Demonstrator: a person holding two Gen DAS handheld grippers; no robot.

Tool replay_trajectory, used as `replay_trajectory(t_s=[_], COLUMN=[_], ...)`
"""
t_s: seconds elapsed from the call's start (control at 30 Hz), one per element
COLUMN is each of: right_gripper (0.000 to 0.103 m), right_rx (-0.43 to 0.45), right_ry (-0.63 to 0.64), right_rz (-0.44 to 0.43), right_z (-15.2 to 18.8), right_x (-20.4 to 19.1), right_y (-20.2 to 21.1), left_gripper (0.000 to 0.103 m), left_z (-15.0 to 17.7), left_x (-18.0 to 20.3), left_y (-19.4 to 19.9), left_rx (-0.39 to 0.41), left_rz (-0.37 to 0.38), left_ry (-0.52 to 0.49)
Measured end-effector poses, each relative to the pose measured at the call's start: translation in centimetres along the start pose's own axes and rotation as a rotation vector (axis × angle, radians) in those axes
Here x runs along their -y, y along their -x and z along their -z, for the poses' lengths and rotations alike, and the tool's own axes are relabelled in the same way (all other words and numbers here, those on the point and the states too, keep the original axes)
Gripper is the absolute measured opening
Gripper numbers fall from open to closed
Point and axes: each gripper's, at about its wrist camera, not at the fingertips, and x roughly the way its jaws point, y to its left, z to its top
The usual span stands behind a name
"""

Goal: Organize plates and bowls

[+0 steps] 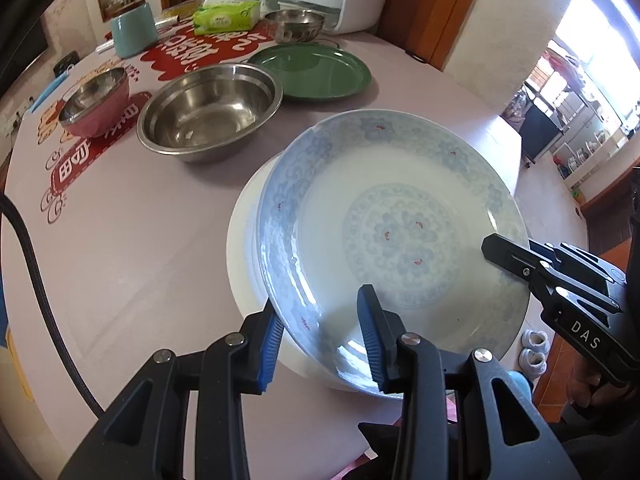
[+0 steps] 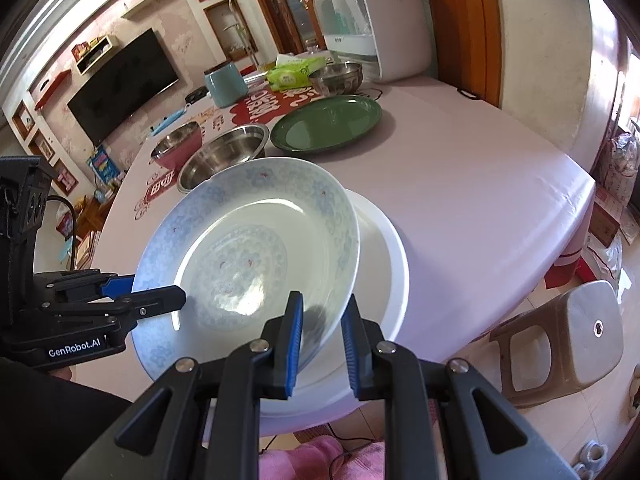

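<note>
Both grippers, left gripper and right gripper, clamp the patterned plate. Level it over the white plate, then lower evenly before letting go.

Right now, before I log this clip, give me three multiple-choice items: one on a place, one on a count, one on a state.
1. Where is the green plate?
A. beyond the large steel bowl
B. under the white plate
C. on the stool

2. How many hand-held grippers pinch the blue-patterned plate?
A. none
B. one
C. two

3. How does the blue-patterned plate sit?
A. flat on the table
B. tilted above the white plate
C. upside down

Answers: 1 A, it lies farther back on the table; 2 C, the left hand-held gripper and right hand-held gripper each straddle its rim; 3 B, one edge is raised.
</note>
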Motion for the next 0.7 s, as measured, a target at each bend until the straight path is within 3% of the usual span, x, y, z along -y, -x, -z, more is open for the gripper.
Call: replay_trajectory(t_s=[0.37,0.7], right_gripper=[0.019,0.019], right_rx=[-0.089,-0.115], right_ry=[0.048,0.047], right_rz=[-0.008,0.030], right_z=[-0.3,-0.3], right_x=[0.5,0.7], right_y=[-2.0,-3.6], left_gripper=[0.035,0.035], left_z=[0.2,0.2], left_x=[-0.4,-1.1], left_y=[-2.5,-3.8], left_rx=[-0.048,-0.059], left_rz=[-0.022,-0.035], left_ry=[0.078,0.108])
